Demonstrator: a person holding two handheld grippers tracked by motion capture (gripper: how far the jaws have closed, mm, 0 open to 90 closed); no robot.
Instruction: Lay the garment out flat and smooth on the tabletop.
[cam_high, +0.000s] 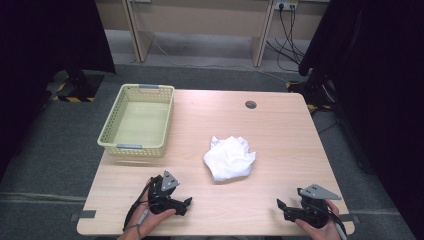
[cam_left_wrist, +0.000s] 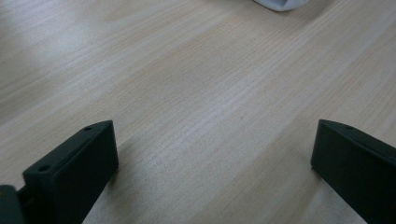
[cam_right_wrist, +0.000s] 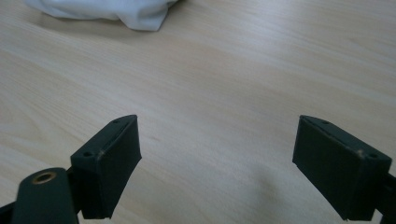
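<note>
A crumpled white cloth (cam_high: 229, 158) lies near the middle of the wooden table (cam_high: 280, 130). Its edge shows at the top of the left gripper view (cam_left_wrist: 280, 3) and at the top left of the right gripper view (cam_right_wrist: 107, 10). My left gripper (cam_high: 187, 204) rests near the front edge at the left, held by a hand, jaws wide apart over bare wood (cam_left_wrist: 212, 154). My right gripper (cam_high: 280, 207) sits at the front right, also held by a hand, jaws spread with nothing between them (cam_right_wrist: 217, 158). Both stand well short of the cloth.
A pale yellow perforated plastic basket (cam_high: 137, 121) with nothing in it stands at the table's back left. A round cable hole (cam_high: 250, 104) sits near the back edge. Grey carpet, desk legs and cables lie beyond the table.
</note>
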